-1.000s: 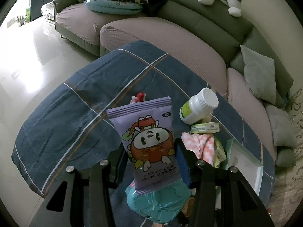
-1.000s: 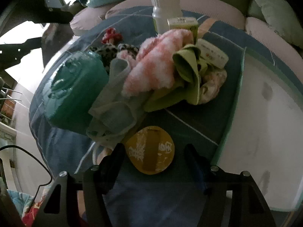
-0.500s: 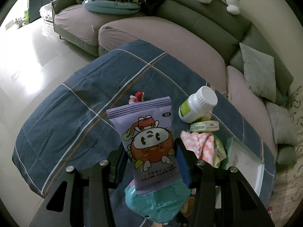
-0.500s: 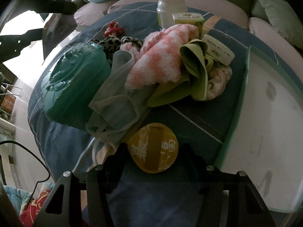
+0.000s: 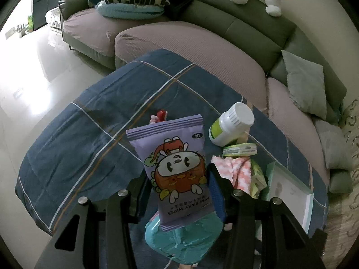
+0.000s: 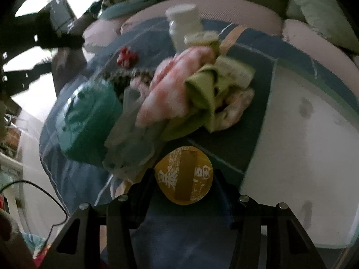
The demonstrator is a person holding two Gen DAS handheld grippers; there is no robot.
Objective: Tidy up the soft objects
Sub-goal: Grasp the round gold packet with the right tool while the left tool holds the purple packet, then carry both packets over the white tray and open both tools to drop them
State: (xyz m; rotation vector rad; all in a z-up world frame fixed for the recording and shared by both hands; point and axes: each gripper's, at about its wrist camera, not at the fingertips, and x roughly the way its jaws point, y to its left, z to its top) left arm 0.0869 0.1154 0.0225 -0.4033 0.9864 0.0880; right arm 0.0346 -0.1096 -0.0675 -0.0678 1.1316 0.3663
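Observation:
My left gripper is shut on a purple pack of baby wipes, held upright above the blue plaid cloth. Under it lies a teal round pouch. In the right wrist view a yellow round packet sits between the fingers of my right gripper, whose jaws are closing on it; both pads touch its edges. Beyond it lie a grey face mask, a pink fluffy cloth, a green cloth and the teal pouch.
A white tray with a green rim lies to the right of the pile. A white bottle and a small round tin stand behind the cloths, with a red trinket nearby. A sofa curves around the far side.
The right gripper's fingers have closed in onto the yellow packet and it has risen a little with it; the view is now blurred. The left gripper with the wipes has stayed still.

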